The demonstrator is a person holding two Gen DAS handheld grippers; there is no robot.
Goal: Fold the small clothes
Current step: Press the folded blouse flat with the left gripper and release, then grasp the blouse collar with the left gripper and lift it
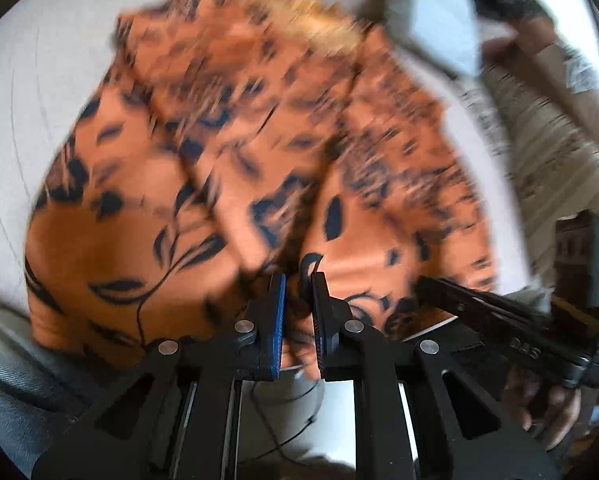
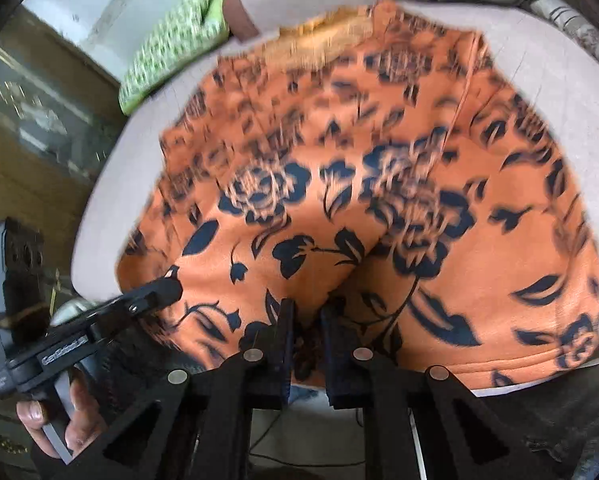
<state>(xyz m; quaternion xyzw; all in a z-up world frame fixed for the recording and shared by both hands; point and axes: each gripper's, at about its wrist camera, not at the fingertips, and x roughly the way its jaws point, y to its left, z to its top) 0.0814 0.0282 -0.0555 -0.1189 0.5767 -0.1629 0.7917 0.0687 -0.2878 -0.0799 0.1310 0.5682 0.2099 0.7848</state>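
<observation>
An orange garment (image 1: 239, 140) with a dark floral print lies spread on a pale round surface (image 1: 27, 100); both views are blurred. My left gripper (image 1: 299, 288) sits at the garment's near edge, its jaws nearly together with orange cloth pinched between them. In the right wrist view the same garment (image 2: 379, 160) fills the middle. My right gripper (image 2: 307, 312) is shut on a bunched fold of its near hem. The left gripper's fingers (image 2: 167, 284) rest on the hem a little to the left. The right gripper's fingers (image 1: 427, 286) show at the lower right of the left wrist view.
A green patterned cloth (image 2: 171, 48) lies at the far left rim of the pale surface (image 2: 111, 200). A striped pale fabric (image 1: 539, 140) lies to the right. A person's hand (image 2: 79, 420) holds the left gripper's handle. Cables run below the near edge.
</observation>
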